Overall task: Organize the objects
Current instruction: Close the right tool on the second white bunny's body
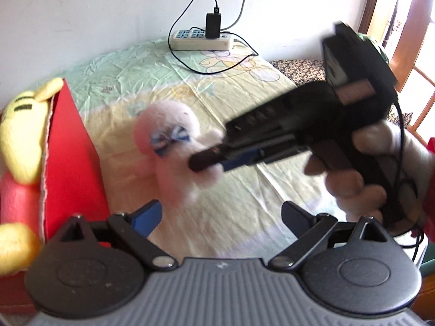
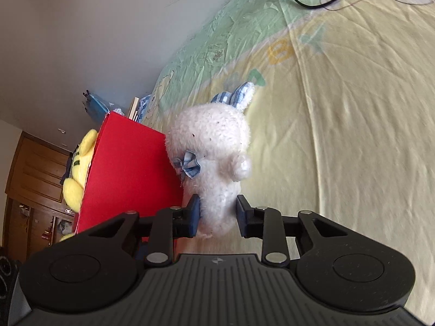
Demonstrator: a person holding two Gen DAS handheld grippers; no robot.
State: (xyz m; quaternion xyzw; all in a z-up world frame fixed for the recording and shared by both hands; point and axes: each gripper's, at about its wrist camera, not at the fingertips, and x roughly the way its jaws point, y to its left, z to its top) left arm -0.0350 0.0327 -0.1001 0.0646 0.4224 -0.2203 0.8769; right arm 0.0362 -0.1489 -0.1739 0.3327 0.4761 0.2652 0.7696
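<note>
The right gripper (image 2: pixel 217 214) is pinching the white plush bunny (image 2: pixel 214 146) on the bed sheet (image 2: pixel 339 135).

Its two jaws are pressing the lower body of the bunny, which is standing just beside the red box (image 2: pixel 130 174). A yellow plush toy (image 1: pixel 19 138) is lying in that box. The left gripper (image 1: pixel 220 214) is hanging wide open with nothing between its jaws.
</note>
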